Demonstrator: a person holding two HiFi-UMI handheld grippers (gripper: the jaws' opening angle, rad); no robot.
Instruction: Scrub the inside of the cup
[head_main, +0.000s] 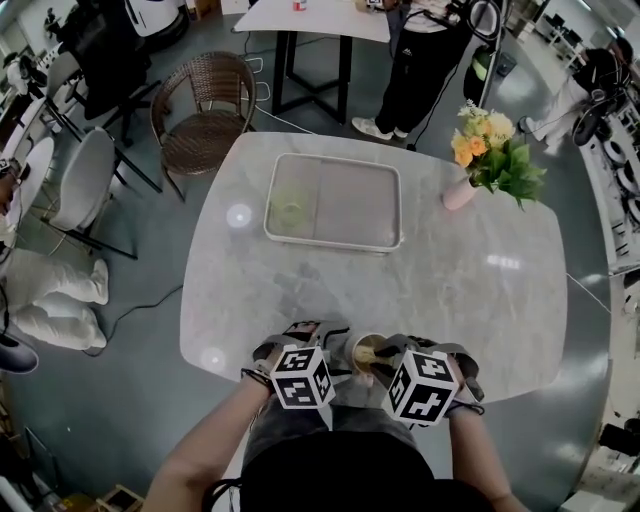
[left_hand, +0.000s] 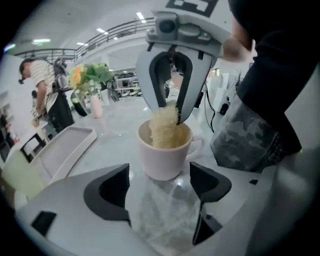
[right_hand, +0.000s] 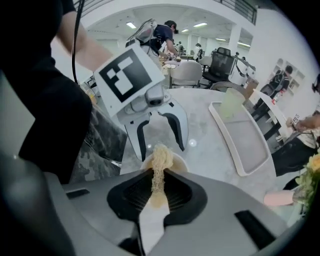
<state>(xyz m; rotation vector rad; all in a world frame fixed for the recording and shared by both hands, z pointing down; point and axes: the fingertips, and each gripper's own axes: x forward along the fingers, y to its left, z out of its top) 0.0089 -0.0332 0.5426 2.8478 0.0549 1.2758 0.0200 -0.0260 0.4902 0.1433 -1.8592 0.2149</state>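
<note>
Tabletop (head_main: 470, 280): the tray (head_main: 400, 210) is mid-top and the cup (left_hand: 162, 155) stands upright at the 6 o'clock edge, close to you. In the head view the cup lies at 3 o'clock of your left gripper (left_hand: 159, 186) and 9 o'clock of your right gripper (right_hand: 157, 187), near both. Left gripper's jaws are wide apart and hold nothing; in its own view the cup is just ahead at 12 o'clock, pads not touching, handle at 3 o'clock. Right gripper points steeply down, clamped on the yellow scrubber (right_hand: 160, 160), long axis upright, free end inside the cup. My guess: left must steady the cup.
</note>
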